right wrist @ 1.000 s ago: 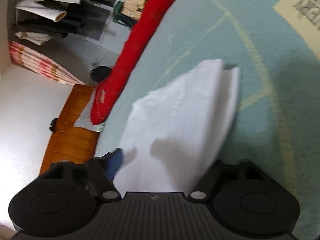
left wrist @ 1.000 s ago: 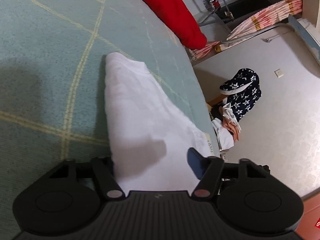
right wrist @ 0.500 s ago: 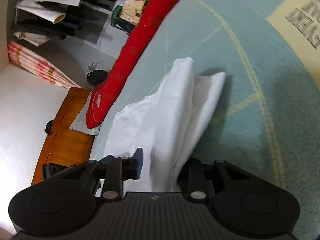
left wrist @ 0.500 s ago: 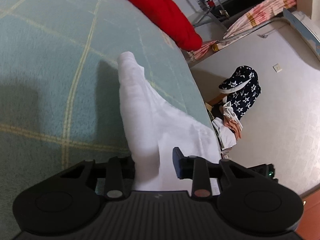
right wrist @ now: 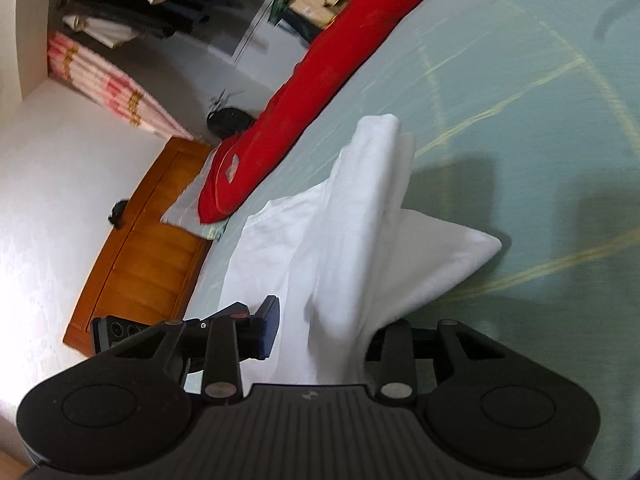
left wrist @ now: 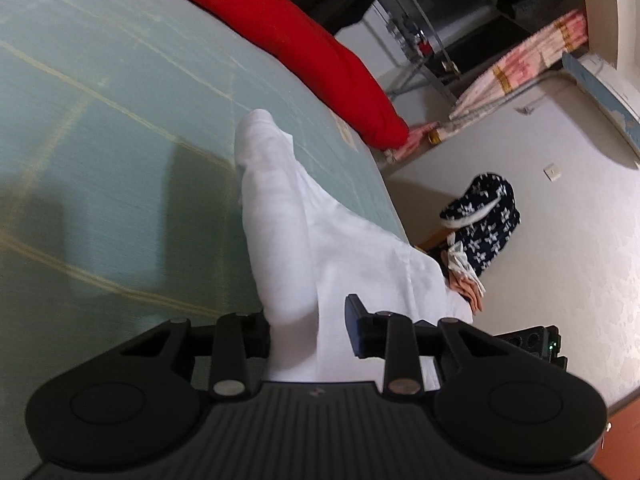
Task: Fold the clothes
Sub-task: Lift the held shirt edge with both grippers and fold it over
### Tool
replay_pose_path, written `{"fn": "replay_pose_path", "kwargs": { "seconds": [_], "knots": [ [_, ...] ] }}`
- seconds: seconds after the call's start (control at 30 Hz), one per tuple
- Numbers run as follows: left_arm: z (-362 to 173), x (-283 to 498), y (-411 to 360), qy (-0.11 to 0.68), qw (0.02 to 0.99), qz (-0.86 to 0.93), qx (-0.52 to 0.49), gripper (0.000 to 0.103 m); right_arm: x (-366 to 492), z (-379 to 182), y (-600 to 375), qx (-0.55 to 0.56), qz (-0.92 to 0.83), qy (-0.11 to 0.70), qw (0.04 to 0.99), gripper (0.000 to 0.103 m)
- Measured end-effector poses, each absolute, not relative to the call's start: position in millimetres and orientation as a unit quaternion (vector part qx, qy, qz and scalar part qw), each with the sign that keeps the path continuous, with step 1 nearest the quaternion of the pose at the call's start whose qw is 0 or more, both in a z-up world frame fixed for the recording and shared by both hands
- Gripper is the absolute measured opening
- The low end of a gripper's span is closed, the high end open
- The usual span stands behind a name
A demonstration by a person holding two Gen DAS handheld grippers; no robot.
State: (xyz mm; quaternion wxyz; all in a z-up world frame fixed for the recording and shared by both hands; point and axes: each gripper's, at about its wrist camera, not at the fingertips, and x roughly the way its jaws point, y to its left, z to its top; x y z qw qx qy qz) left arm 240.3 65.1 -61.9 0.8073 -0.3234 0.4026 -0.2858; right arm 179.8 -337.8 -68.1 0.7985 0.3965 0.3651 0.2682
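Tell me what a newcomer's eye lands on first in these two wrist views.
The white garment first: bunched into a raised ridge on the pale green bedspread, its near end running between the fingers of both the left gripper and the right gripper. Then the long red cushion along the bed's far edge. Past the bed's edge, a star-patterned dark bundle lies on the floor.
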Motion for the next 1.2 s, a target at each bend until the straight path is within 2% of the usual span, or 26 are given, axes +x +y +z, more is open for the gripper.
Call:
{"fn": "replay_pose_path", "kwargs": {
  "seconds": [0.53, 1.2],
  "knots": [
    [-43, 220, 236, 0.363, 0.846, -0.198, -0.336, 0.031, 238, -32, -150, 0.333, 0.343, 0.401, 0.782, 0.045],
    [-22, 243, 424, 0.335, 0.884, -0.021, -0.325, 0.031, 342, -45, 91, 0.307, 0.438, 0.435, 0.724, 0.045]
  ]
}}
